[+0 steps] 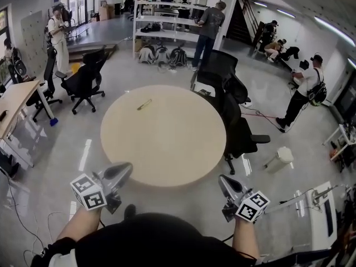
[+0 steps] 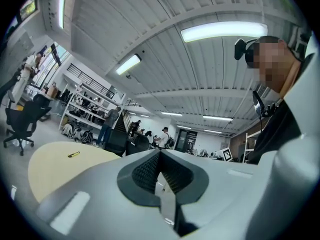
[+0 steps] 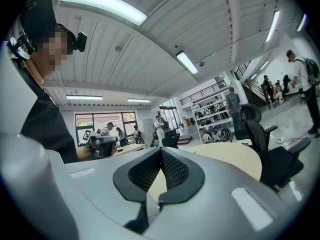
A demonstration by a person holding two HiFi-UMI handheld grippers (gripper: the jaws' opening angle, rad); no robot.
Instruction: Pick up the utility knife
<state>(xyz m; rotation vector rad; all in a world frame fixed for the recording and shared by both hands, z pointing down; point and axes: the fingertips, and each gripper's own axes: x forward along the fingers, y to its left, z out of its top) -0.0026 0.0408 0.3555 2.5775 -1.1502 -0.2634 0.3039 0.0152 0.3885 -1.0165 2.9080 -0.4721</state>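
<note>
A small yellow utility knife (image 1: 144,104) lies on the far left part of the round beige table (image 1: 167,143). It also shows as a yellow speck, the knife (image 2: 73,154), in the left gripper view. My left gripper (image 1: 125,169) hovers at the table's near left edge, its jaws shut with nothing between them. My right gripper (image 1: 222,181) hangs just off the near right edge, also shut and empty. Both grippers point level and are far from the knife. In the gripper views each pair of jaws meets tip to tip, left gripper (image 2: 159,153), right gripper (image 3: 161,150).
Black office chairs (image 1: 233,113) crowd the table's right side; another chair (image 1: 83,82) stands at the far left. A wooden desk (image 1: 14,107) runs along the left. Shelving (image 1: 172,21) and several people fill the background. A white bin (image 1: 282,157) sits on the floor at right.
</note>
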